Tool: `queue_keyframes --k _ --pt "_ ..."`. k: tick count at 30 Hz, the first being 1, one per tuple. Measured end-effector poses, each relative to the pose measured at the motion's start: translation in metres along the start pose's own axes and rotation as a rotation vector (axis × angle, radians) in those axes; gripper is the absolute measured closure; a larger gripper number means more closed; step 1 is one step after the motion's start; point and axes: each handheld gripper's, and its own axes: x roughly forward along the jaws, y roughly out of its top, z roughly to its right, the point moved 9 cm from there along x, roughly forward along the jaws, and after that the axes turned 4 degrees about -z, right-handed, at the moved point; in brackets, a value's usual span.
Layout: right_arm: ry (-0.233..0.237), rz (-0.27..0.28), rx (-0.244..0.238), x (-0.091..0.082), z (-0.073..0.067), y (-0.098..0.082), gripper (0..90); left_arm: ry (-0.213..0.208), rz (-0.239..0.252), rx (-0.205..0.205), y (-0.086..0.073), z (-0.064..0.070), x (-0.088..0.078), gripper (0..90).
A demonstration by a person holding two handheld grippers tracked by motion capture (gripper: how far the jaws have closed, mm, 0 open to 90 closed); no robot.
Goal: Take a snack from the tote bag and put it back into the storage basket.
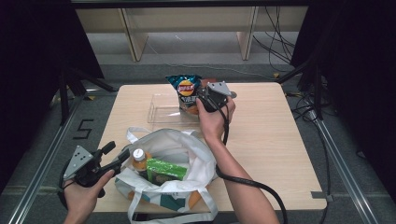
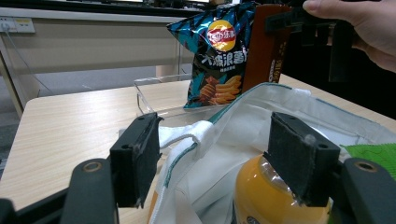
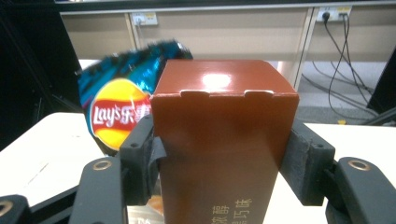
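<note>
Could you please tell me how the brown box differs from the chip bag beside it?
The brown box is a rigid, plain carton with flat faces; the chip bag is soft, crinkled and blue with a red and yellow logo. The brown box is clamped between the right gripper pads, while nothing grips the chip bag, which stands in the clear tray. Both stand upright, side by side, at the table's far end.

One chip bag [image 1: 186,92], one brown box [image 3: 224,140], one clear tray [image 1: 161,112], one tote bag [image 1: 187,154], one bottle [image 1: 139,161], one green pack [image 1: 166,171].
</note>
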Motion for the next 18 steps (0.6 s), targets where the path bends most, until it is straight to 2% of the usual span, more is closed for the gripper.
queue_keyframes --k 1,4,7,9,10,11,18 --pt "-0.003 -0.003 0.016 0.001 0.000 -0.002 38.3 0.000 -0.001 0.000 0.000 0.000 0.000 33.6" --pt "-0.005 -0.018 0.019 0.004 0.000 -0.008 38.3 0.000 -0.002 0.000 0.000 0.000 0.000 33.6" --pt "0.000 -0.028 0.001 0.007 0.002 -0.012 38.3 0.000 -0.001 0.000 0.000 0.000 0.000 33.6" --pt "0.004 -0.032 0.011 0.007 0.001 -0.014 38.3 0.000 -0.001 -0.001 0.000 0.000 0.000 33.6" --pt "-0.001 -0.031 -0.025 0.008 0.002 -0.015 38.3 0.000 -0.002 0.000 -0.001 0.000 0.000 33.6" --pt "0.005 -0.036 0.006 0.008 0.000 -0.017 38.2 -0.001 0.000 0.000 0.000 0.000 0.000 33.6" --pt "0.009 -0.053 0.004 0.011 0.001 -0.025 38.1 -0.001 0.000 0.000 0.000 0.000 0.000 33.6"
